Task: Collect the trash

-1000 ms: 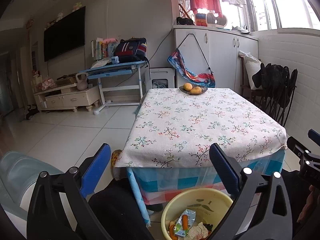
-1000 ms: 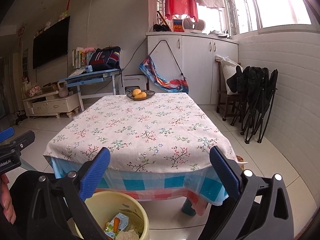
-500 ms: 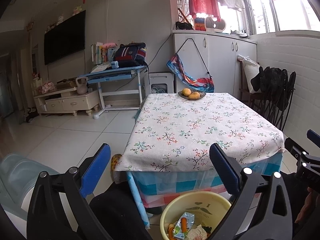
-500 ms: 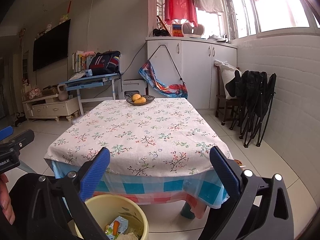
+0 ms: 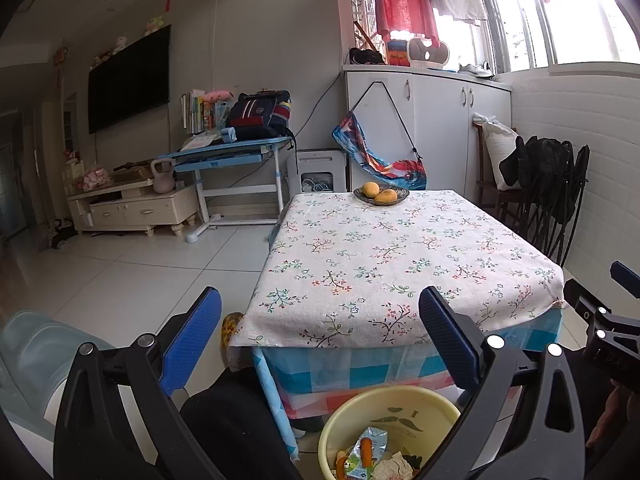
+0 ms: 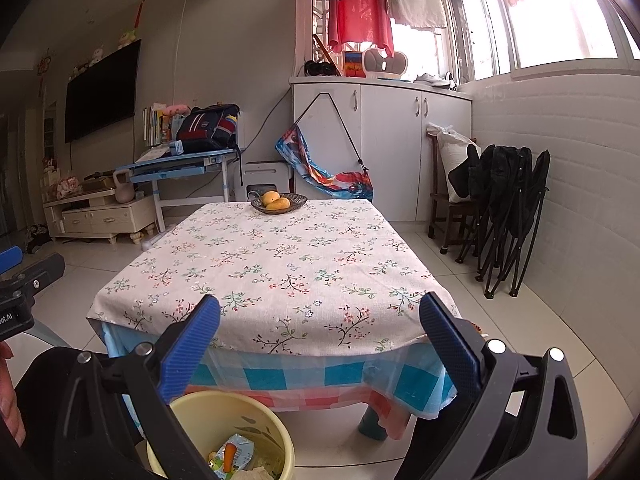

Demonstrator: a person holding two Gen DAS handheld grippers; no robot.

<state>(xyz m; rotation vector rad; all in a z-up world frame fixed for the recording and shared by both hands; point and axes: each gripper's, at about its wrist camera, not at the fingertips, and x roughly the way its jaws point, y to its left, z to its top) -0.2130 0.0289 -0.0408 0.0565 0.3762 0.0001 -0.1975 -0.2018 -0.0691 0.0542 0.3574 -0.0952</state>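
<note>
A yellow bucket [image 5: 390, 408] [image 6: 224, 412] stands on the floor under the near edge of the table, with wrappers, crumpled paper and orange scraps [image 5: 366, 456] [image 6: 232, 456] inside. My left gripper [image 5: 320, 312] is open and empty, held above and behind the bucket. My right gripper [image 6: 320, 316] is open too, nothing between its blue pads. The table [image 5: 400, 256] [image 6: 280, 264] wears a floral cloth and carries no loose trash that I can see.
A dark bowl of yellow fruit [image 5: 381, 194] [image 6: 279, 203] sits at the table's far end. Folded black chairs [image 6: 508, 216] lean on the right wall. A blue desk [image 5: 228, 156] and white cabinets [image 6: 384, 140] stand beyond. A pale blue seat [image 5: 36, 356] is at the left.
Both grippers have lifted and tilted upward a little, so the table and bucket sit lower in both views. Both stay open and empty.
</note>
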